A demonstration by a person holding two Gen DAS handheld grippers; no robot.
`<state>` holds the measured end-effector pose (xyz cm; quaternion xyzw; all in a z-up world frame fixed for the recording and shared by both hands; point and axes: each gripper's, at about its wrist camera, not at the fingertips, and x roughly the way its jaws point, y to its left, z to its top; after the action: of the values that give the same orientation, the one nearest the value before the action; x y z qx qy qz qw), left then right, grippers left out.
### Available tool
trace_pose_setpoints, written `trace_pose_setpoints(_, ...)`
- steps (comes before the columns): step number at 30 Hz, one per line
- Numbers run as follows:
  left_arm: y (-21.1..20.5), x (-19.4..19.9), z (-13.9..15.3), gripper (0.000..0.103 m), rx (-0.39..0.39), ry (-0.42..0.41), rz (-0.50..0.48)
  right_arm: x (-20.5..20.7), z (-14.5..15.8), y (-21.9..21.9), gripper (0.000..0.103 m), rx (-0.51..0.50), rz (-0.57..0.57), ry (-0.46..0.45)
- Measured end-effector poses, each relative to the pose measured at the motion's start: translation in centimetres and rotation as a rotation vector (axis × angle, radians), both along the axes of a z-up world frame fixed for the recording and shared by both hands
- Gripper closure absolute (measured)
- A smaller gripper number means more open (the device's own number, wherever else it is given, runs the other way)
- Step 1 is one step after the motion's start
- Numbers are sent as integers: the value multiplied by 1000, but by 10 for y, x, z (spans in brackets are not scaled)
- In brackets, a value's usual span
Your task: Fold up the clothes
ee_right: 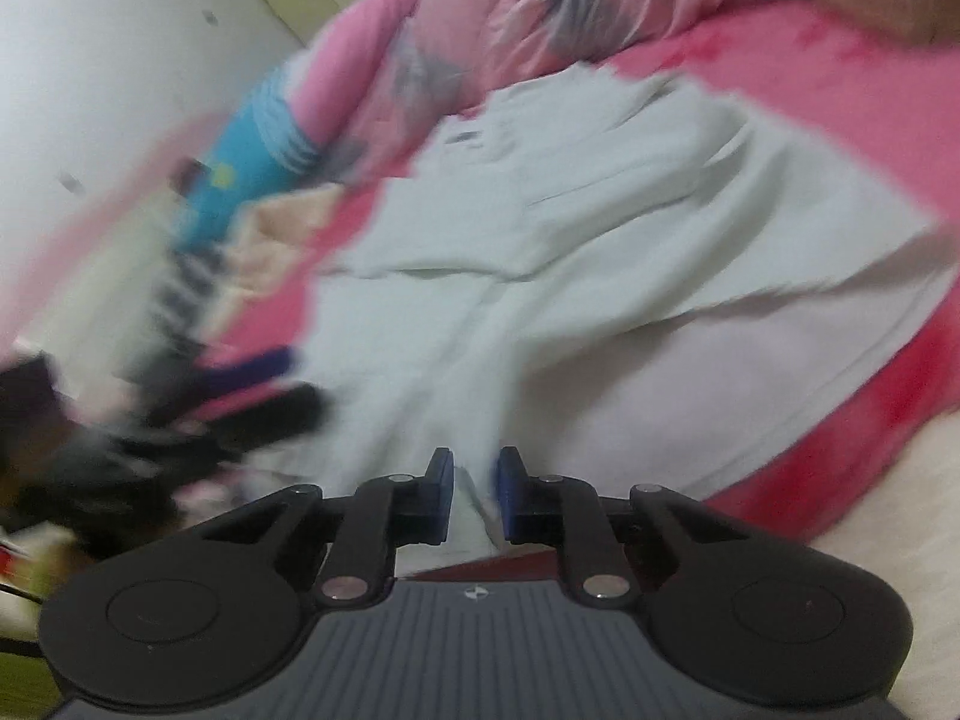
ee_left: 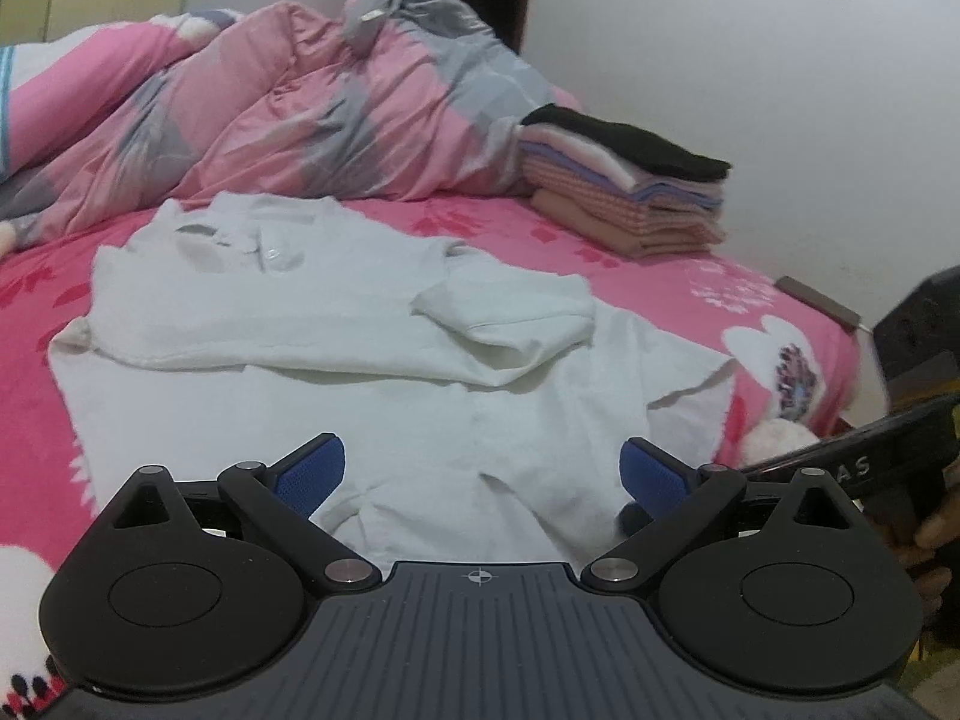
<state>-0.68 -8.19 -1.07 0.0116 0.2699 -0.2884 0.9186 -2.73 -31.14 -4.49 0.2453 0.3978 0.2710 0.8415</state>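
A white collared shirt (ee_left: 372,324) lies spread on the pink bedsheet (ee_left: 36,288), collar at the far end, both sleeves folded in over the chest. My left gripper (ee_left: 483,471) hovers open over the near hem, blue pads wide apart and nothing between them. My right gripper (ee_right: 475,495) is shut on a bunch of the white shirt (ee_right: 600,276) at its near edge; cloth runs up between the pads. This view is motion-blurred. In the left wrist view the right gripper's black body (ee_left: 864,465) comes in from the right edge, held by a hand (ee_left: 936,531).
A rumpled pink and grey duvet (ee_left: 288,108) fills the back of the bed. A stack of folded clothes (ee_left: 630,192), black piece on top, sits at the back right by the white wall. The bed's right edge drops off near a white plush item (ee_left: 780,438).
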Motion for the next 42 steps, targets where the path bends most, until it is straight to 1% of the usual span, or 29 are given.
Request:
trace_pose_setpoints(1, -1, 0, 0, 4, -1, 0, -6, 0, -2, 1, 85, 32, 12, 11)
trace_pose_setpoints(3, -4, 1, -2, 4, -1, 13, -13, -1, -3, 1, 83, 15, 9, 11)
trace_pose_setpoints(5, -5, 2, -4, 4, 1, 18, -17, -5, -2, -9, 76, 36, 2, 11)
trace_pose_setpoints(7, -7, 1, -4, 4, 8, 14, -23, -9, 1, -27, 53, 89, -13, 4)
trace_pose_setpoints(9, -11, -1, -5, 4, 16, 5, -31, -14, 4, -47, 51, 149, -39, -7)
trace_pose_setpoints(11, -17, -4, -4, 4, 28, -10, -53, -14, 4, -66, 51, 195, -107, -13)
trace_pose_setpoints(12, -20, -5, -3, 4, 35, -21, -68, -13, 3, -74, 52, 200, -150, -12)
trace_pose_setpoints(14, -33, -12, -1, 4, 66, -63, -115, -8, 0, -85, 56, 196, -228, 1)
trace_pose_setpoints(16, -52, -20, 0, 10, 132, -126, -160, -3, -6, -94, 67, 190, -294, 28)
trace_pose_setpoints(17, -62, -24, 0, 15, 165, -158, -182, 0, -10, -97, 71, 191, -320, 43)
trace_pose_setpoints(18, -72, -28, -1, 24, 196, -184, -204, 2, -14, -100, 76, 196, -344, 56)
trace_pose_setpoints(20, -91, -31, -8, 27, 267, -206, -261, 5, -22, -103, 78, 220, -382, 74)
trace_pose_setpoints(21, -101, -33, -12, 33, 302, -217, -290, 7, -26, -105, 79, 231, -398, 79)
trace_pose_setpoints(22, -109, -32, -18, 38, 342, -208, -295, 10, -28, -106, 80, 243, -411, 81)
trace_pose_setpoints(23, -117, -30, -24, 47, 382, -198, -299, 9, -30, -108, 80, 256, -423, 81)
trace_pose_setpoints(25, -124, -24, -35, 53, 429, -158, -282, 9, -33, -110, 80, 282, -438, 81)
trace_pose_setpoints(26, -120, -21, -34, 62, 408, -136, -269, 10, -34, -111, 80, 289, -442, 80)
trace_pose_setpoints(27, -116, -17, -34, 74, 387, -113, -257, 10, -34, -111, 80, 290, -444, 77)
trace_pose_setpoints(28, -112, -13, -33, 79, 365, -90, -244, 10, -35, -112, 80, 291, -446, 76)
trace_pose_setpoints(29, -107, -9, -32, 87, 344, -67, -232, 11, -35, -112, 80, 293, -447, 77)
trace_pose_setpoints(30, -103, -5, -32, 92, 322, -44, -220, 11, -35, -112, 80, 295, -448, 79)
trace_pose_setpoints(32, -95, 2, -30, 96, 279, 1, -195, 12, -36, -112, 80, 298, -450, 81)
trace_pose_setpoints(33, -90, 7, -29, 98, 243, 28, -178, 13, -37, -113, 80, 299, -451, 84)
trace_pose_setpoints(34, -84, 14, -28, 98, 194, 65, -165, 15, -38, -113, 80, 297, -454, 90)
trace_pose_setpoints(36, -67, 29, -27, 99, 49, 178, -140, 18, -39, -113, 79, 302, -454, 104)
trace_pose_setpoints(40, -36, 54, -30, 99, -195, 359, -78, 22, -40, -112, 79, 301, -457, 124)
trace_pose_setpoints(42, -27, 60, -32, 99, -260, 406, -59, 24, -41, -111, 78, 301, -461, 131)
